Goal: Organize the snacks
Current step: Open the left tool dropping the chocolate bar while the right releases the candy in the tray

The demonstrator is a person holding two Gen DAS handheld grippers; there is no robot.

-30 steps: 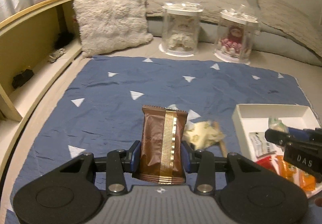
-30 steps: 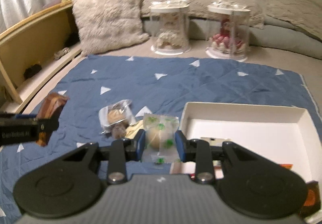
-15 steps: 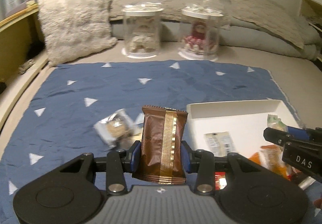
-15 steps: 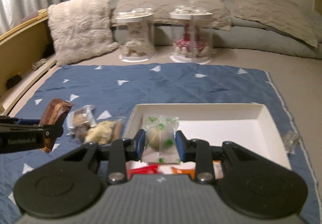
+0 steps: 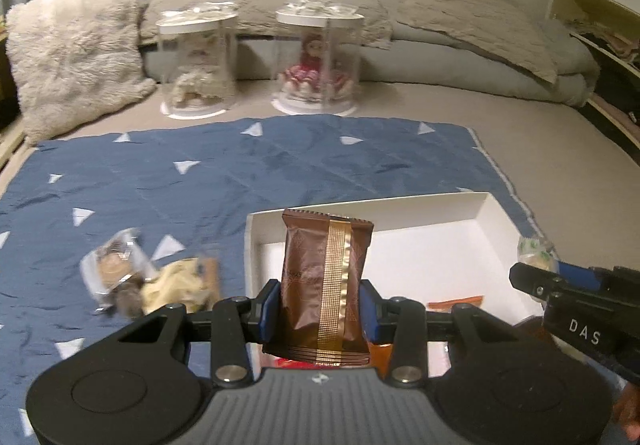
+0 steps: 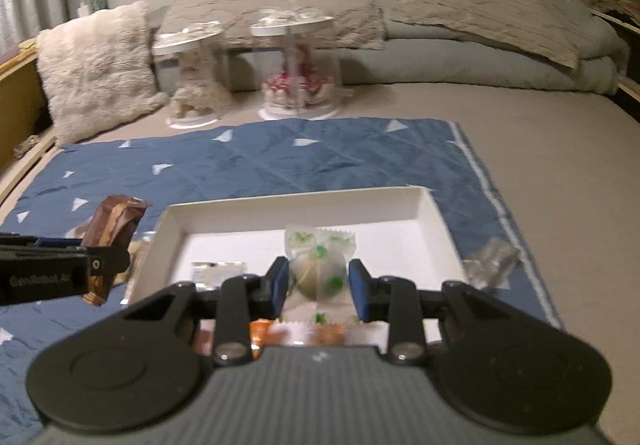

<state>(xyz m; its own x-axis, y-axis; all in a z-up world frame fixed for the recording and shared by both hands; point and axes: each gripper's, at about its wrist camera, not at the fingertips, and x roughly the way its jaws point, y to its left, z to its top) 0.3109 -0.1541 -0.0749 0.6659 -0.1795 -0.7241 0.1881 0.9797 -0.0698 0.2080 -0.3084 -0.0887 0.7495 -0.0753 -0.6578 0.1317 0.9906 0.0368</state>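
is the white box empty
No, the white box already holds a small pale packet and orange wrappers near its front edge.

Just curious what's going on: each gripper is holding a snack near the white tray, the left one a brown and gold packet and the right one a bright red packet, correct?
Nearly. The left gripper does hold the brown and gold packet near the white tray, but the right gripper holds a clear wrapper with green print around a pale round snack, not a red packet. The right wrist view shows it.

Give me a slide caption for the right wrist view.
Right tongs grip a clear green-print snack packet above the white tray.
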